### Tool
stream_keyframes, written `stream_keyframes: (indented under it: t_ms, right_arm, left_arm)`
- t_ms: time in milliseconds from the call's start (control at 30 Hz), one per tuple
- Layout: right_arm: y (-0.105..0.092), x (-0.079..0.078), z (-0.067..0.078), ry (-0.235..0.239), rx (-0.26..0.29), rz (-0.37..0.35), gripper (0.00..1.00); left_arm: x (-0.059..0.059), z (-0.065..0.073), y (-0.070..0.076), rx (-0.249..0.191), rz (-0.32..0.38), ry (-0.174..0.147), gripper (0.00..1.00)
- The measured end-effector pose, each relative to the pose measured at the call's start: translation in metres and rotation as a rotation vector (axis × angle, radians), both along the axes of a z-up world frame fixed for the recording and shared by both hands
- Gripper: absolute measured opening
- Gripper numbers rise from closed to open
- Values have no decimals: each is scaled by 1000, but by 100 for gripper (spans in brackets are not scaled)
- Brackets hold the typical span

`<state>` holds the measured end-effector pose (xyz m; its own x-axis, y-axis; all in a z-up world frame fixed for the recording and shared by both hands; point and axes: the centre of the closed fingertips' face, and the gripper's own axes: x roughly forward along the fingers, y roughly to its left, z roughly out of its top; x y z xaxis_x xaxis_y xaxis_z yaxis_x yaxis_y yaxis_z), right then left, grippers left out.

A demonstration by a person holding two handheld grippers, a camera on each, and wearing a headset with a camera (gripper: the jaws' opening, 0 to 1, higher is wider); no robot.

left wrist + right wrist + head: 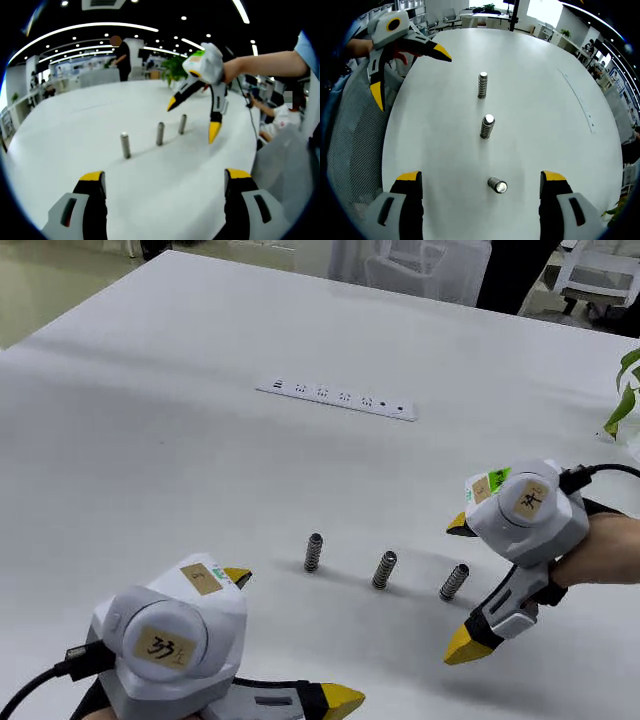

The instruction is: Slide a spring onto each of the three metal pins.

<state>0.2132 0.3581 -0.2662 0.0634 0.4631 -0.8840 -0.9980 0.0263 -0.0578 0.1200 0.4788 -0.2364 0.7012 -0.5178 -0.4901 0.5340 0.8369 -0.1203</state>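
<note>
The white tabletop (150, 460) spreads across the head view. The left gripper (291, 638) sits at 7 o'clock in that view, low and close to the person. Its jaws are spread wide with nothing between them, and its own view shows the same empty gap. The right gripper (193, 118) is at 3 o'clock in the head view, held in a hand (610, 550). Its jaws are also wide apart and hold nothing, and its yellow tips hang near the right-hand end of the row. A white power strip (335, 398) lies flat at 12 o'clock, well apart from the work.

Between the two grippers, three pins stand in a row running roughly from 9 to 3 o'clock: the first pin (313, 552), the middle pin (384, 569) and the third pin (454, 582). Each shows coil ridges along its shaft. The spring (487, 127) around the middle pin is clearest in the right gripper view, with the pin's flat head showing above it. In the left gripper view the pins are too blurred to make out any coils. The third pin looks slightly tilted in the head view, though that may be the camera angle.

As I judge it, all three pins already carry a spring, and both sets of empty jaws fit that. The task looks finished. At most, what is left is checking that each spring sits fully down.
</note>
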Motion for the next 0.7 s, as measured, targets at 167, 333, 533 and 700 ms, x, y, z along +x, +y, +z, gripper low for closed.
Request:
stream_keyframes:
  t_ms: [167,333,533,700]
  right_arm:
    - [-11,-8,14,-16,122,-116,99]
    - [-21,-13,32,-40,291,-267,99]
    - [-40,-34,33,-37,317,-334,99]
    - [-42,-47,43,-63,374,-394,99]
  left_arm:
    - [-2,-3,-1,11,-9,9,100]
    - [-1,-5,2,17,13,12,100]
    - [5,-4,10,4,54,6,100]
    - [5,-2,17,-2,84,1,100]
